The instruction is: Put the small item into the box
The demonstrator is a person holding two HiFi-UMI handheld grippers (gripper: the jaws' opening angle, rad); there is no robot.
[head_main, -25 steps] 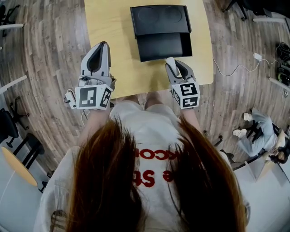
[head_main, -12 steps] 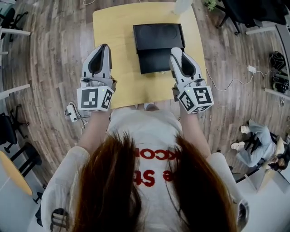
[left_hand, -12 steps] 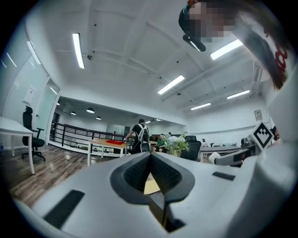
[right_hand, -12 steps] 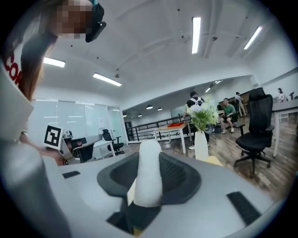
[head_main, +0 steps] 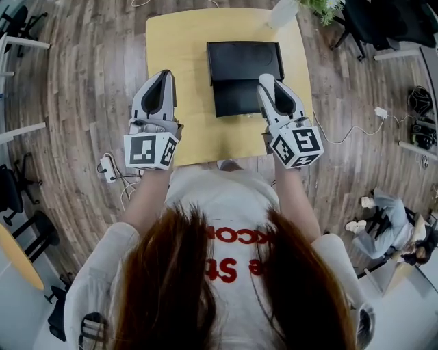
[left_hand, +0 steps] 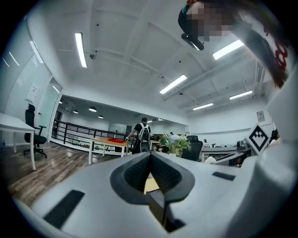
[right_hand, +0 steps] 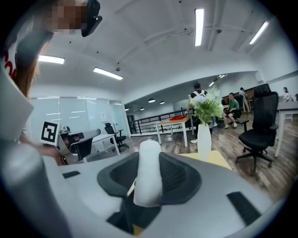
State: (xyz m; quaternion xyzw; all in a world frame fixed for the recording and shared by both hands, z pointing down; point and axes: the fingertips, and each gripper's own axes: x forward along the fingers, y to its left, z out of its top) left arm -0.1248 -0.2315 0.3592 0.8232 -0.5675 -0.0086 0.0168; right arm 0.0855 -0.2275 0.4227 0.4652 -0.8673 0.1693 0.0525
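Right gripper (head_main: 269, 81), clamped on small white cylindrical item (right_hand: 148, 174), has advanced to open black rectangular box's (head_main: 244, 61) right edge, so drop looks imminent; left gripper (head_main: 163, 75) closed, empty.

Wood floor (head_main: 82, 82), office chair (right_hand: 263, 121), ceiling striplights (left_hand: 81, 49)

Left of the box (head_main: 244, 78), the tabletop (head_main: 181, 58) is bare, and my left gripper (head_main: 162, 76) could sweep through freely. The box's open tray (head_main: 236, 101) is reachable from above; its lid (head_main: 244, 60) lies behind it. Past the box's far right corner, 1 vase (head_main: 282, 12) with a plant (head_main: 321, 4) blocks passage.
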